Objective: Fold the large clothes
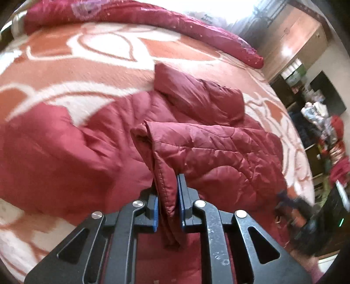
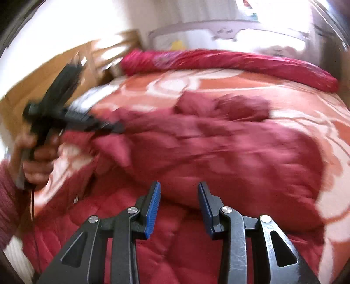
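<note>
The dark red quilted padded jacket (image 1: 186,139) lies crumpled on the bed's orange-and-white floral blanket (image 1: 65,65). The left gripper (image 1: 167,196) has its 2 fingers pinching a stitched hem, lifting it, probably to carry a fold over. The right gripper (image 2: 179,196) hovers above the jacket, fingers spread, holding nothing.

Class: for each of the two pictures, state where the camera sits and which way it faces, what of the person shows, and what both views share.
Left wrist: sits on the left gripper, faces across the bed; its fingers pinch a fold of the red quilted jacket.
Right wrist: sits on the right gripper, open above the jacket, faces the headboard; shows the left hand.
Shared: jacket, patterned blanket, rolled red quilt.
</note>
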`<state>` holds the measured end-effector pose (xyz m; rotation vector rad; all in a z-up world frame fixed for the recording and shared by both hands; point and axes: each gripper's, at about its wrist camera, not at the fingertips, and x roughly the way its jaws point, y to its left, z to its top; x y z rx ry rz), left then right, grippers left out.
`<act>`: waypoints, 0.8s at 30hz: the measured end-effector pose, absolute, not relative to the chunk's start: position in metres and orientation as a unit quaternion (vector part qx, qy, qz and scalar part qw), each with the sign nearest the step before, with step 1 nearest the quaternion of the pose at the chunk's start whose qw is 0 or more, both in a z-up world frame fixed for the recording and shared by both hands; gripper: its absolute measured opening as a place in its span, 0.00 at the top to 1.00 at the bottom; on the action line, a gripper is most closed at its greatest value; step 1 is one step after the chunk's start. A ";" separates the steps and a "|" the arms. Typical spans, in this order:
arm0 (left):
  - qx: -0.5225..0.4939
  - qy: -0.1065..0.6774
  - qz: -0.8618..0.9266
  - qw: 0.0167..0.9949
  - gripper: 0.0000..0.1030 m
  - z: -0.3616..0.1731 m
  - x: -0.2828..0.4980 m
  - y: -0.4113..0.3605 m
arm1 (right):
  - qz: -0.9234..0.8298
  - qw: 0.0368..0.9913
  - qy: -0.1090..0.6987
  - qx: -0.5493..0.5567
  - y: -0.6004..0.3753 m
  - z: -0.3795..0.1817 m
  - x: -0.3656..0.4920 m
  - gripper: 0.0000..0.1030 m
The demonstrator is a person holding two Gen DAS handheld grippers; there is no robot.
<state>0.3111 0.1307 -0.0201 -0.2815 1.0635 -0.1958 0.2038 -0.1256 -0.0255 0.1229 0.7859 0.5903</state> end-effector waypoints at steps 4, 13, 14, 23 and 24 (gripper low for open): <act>-0.110 0.507 -0.081 0.851 0.89 -0.020 0.308 0.134 | 0.207 0.889 0.395 0.107 -0.165 -0.037 0.233 0.62; -0.095 0.518 -0.016 0.850 0.77 -0.026 0.286 0.140 | 0.174 0.858 0.464 0.133 -0.189 -0.087 0.265 0.64; -0.088 0.500 -0.005 0.862 0.77 -0.012 0.278 0.140 | 0.173 0.860 0.462 0.132 -0.190 -0.088 0.264 0.64; -0.074 0.486 -0.096 0.865 0.74 0.002 0.288 0.074 | 0.173 0.862 0.462 0.115 -0.178 -0.090 0.263 0.59; -0.076 0.499 -0.093 0.858 0.74 -0.009 0.294 0.069 | 0.175 0.861 0.463 0.114 -0.179 -0.089 0.262 0.59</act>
